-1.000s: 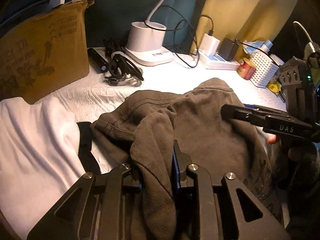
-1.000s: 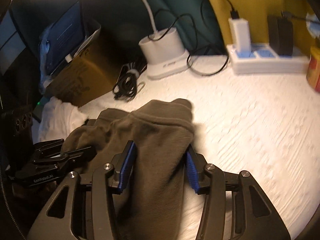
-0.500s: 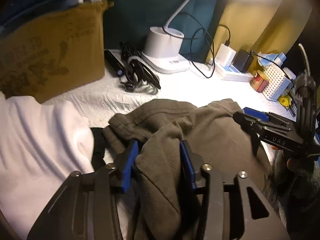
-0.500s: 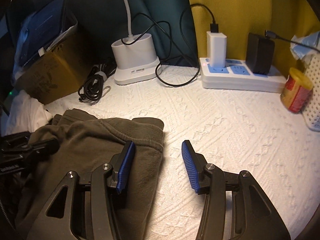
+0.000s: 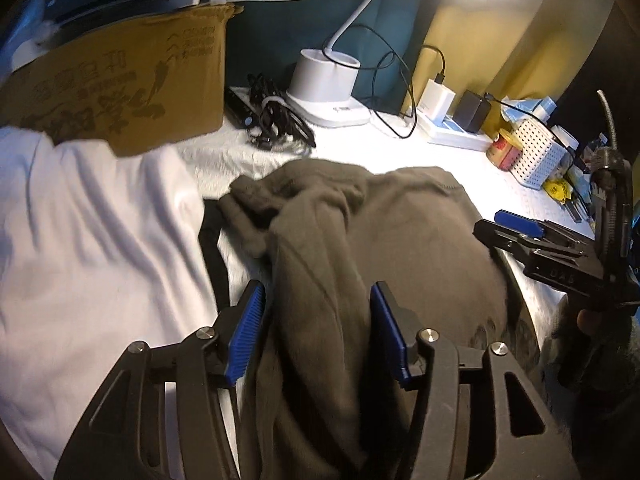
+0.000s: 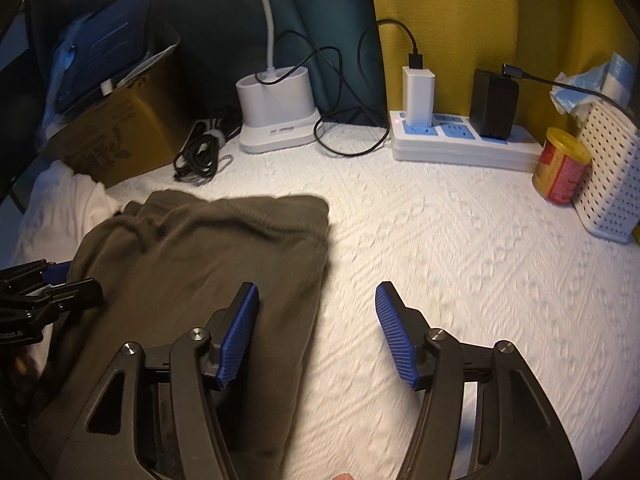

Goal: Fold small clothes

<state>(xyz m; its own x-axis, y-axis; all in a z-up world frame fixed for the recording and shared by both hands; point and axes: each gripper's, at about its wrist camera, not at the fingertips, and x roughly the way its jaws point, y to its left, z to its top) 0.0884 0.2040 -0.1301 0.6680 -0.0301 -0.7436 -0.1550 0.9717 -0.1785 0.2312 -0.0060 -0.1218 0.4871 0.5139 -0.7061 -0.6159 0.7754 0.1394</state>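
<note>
One garment is in work: an olive-brown garment (image 6: 208, 264) lying on the white textured cover (image 6: 440, 280), in front of the lamp base (image 6: 276, 116) and offset to its left. Judged from its lie, a fold is laid over: in the right wrist view the cloth shows a fairly straight right edge and a flat top hem. The part nearest the cardboard box (image 5: 120, 88) remains bunched in ridges, so the work appears partly done; smoothing and at least one further fold look outstanding.

Left gripper (image 5: 316, 332): jaws opening, with a ridge of the garment lying between them; the blue pads appear to stand clear of the cloth, so no pinch. Right gripper (image 6: 316, 332): jaws opening and spread wide; its left finger sits over the garment's right margin, the right finger over bare cover, nothing pinched.

A white cloth (image 5: 88, 240) lies touching the garment on the side away from the power strip (image 6: 460, 144), and a dark strap (image 5: 212, 248) shows between the two.

Open room: bare cover extends from the lamp base forward and toward the red-and-gold can (image 6: 560, 168). Hazards along the back edge are the coiled black cable (image 6: 200, 152) just left of the lamp base, the power strip to its right and the perforated white basket (image 6: 608, 176) beyond the can. The garment's top hem lies near the cable coil.
</note>
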